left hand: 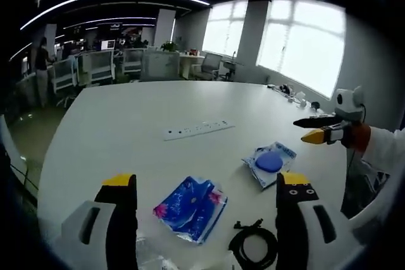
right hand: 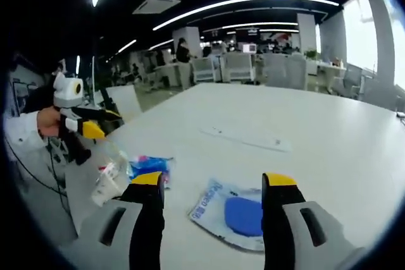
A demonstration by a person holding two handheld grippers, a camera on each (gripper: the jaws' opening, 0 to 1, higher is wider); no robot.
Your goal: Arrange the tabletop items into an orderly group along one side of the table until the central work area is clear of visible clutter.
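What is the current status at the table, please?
Left gripper and right gripper open, empty. Blue floral packet, blue-disc packet, black cable coil loose on white table. Power strip mid-table.

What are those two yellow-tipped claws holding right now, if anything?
Nothing. The left gripper and right gripper both stand open above the table, with no item between the jaws.

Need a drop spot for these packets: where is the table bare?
Bare: the wide stretch beyond the power strip toward the chairs. Crowded: the near edge, with the blue patterned packet, the clear pouch with a blue disc and the coiled black cable.
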